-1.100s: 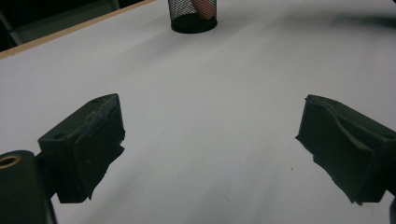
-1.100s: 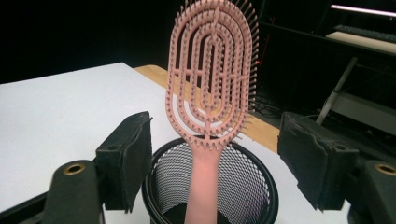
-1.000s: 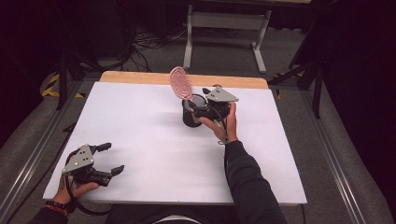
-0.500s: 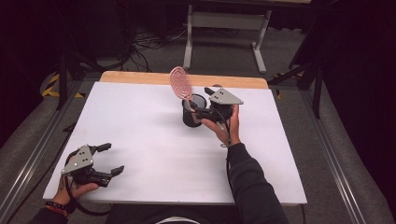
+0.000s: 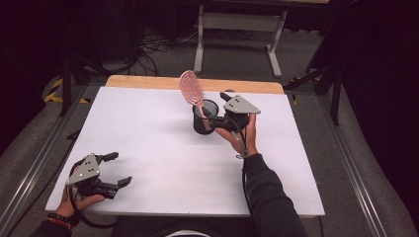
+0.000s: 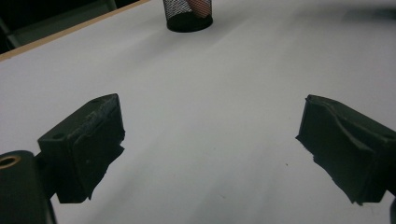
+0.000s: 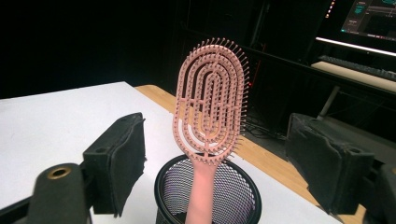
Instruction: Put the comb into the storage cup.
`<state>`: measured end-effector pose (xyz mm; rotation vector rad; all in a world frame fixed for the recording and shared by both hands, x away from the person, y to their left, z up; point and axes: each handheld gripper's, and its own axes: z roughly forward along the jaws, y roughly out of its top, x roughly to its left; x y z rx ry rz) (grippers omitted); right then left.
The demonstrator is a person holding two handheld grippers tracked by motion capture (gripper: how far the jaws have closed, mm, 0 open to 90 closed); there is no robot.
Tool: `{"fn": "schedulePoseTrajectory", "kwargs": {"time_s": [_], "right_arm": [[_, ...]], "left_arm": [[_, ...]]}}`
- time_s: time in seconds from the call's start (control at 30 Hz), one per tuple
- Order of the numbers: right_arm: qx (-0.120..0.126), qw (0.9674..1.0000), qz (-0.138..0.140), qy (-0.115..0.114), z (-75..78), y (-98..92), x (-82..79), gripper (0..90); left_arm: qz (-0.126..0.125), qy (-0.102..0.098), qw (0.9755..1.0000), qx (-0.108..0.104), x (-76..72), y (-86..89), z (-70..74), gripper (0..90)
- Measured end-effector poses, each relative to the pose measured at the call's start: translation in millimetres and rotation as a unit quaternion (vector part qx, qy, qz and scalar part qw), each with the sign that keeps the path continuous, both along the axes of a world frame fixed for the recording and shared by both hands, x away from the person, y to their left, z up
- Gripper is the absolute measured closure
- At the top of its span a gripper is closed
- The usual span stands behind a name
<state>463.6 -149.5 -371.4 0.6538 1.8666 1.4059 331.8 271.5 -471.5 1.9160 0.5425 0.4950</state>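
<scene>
Pink hairbrush (image 7: 212, 105) upright in mesh cup (image 7: 208, 191), untouched between right gripper's (image 7: 212, 163) just-opening spread jaws

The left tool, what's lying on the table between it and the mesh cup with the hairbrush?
Nothing: bare white table runs from the open left tool to the mesh cup, seen in the left gripper view.

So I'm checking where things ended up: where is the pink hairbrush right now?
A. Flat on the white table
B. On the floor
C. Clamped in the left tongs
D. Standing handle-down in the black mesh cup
D: the hairbrush stands with its handle inside the mesh cup, bristle head sticking up, and the right tongs open to either side of it.
</scene>
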Motion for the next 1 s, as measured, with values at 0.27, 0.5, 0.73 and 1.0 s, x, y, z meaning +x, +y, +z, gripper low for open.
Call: {"fn": "schedulePoseTrajectory", "kwargs": {"time_s": [0.27,0.5,0.73,1.0], "right_arm": [[-0.011,0.9999,-0.005,-0.008,-1.9,-0.8,-7.7,16.9],[-0.007,0.9999,-0.004,-0.015,-3.0,-2.4,-15.4,14.1],[-0.004,0.9998,-0.009,-0.016,-4.1,-3.6,-19.4,9.5],[0.009,0.9997,-0.008,-0.019,-5.8,-9.8,-24.7,7.8]], "left_arm": [[-0.003,0.002,1.0000,0.006,0.7,-2.2,-1.2,7.7],[-0.002,0.001,1.0000,0.007,0.7,-2.6,-1.1,7.6],[-0.003,0.000,1.0000,0.009,0.5,-3.4,-1.3,7.5],[0.000,0.000,0.9999,0.013,0.5,-3.7,-1.7,7.1]]}}
